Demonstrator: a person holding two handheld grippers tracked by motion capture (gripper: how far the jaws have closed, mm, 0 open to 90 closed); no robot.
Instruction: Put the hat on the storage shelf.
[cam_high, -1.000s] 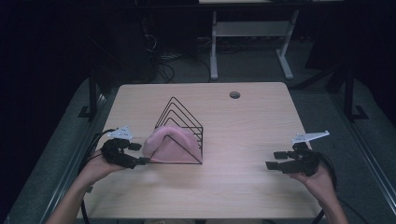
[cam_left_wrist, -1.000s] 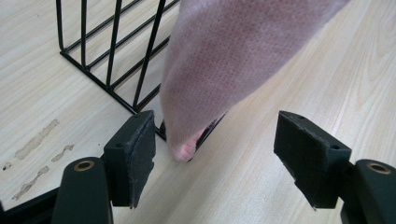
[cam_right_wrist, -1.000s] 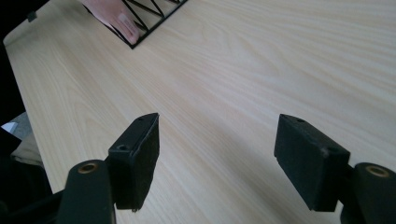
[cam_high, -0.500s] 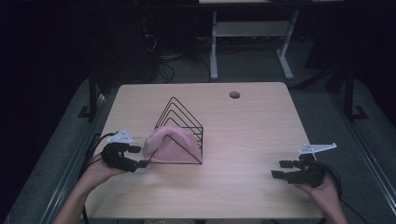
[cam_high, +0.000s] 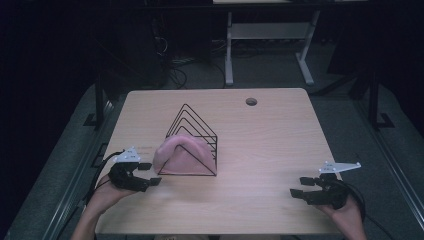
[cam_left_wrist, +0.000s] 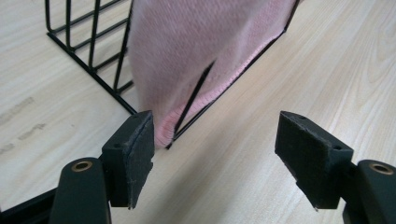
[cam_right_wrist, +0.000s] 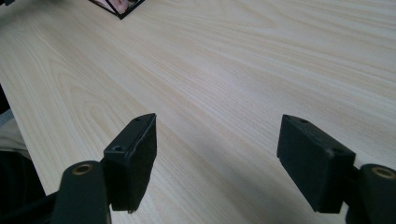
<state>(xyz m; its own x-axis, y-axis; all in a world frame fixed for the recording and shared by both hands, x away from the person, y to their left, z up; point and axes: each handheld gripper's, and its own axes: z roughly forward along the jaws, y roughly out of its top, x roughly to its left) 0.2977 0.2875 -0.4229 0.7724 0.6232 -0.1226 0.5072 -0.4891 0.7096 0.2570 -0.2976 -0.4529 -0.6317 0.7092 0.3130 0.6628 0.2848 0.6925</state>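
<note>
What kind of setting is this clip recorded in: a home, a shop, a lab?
Most likely a lab or recording workspace, not a home. A bare wooden table with a cable hole stands in a dark room; loose cables lie on the floor behind, beside a white desk frame. Only a wire rack with a pink cloth sits on it.

This looks like a lab or a recording room, not a home. The surface (cam_high: 280, 145) is a plain desk of light wood pattern with a round cable hole (cam_high: 251, 101) near its far edge, as office desks have. Around it the room is dark, and the floor (cam_high: 280, 70) is covered with grey carpet. Behind the desk, loose black cables (cam_high: 175, 75) lie on the floor (they are not tidied). There also stands a white metal frame (cam_high: 270, 45), probably the legs of another desk. Dark metal stands (cam_high: 372, 100) rise at both sides of the desk. Nothing here is decorated; all is bare and technical.
</note>
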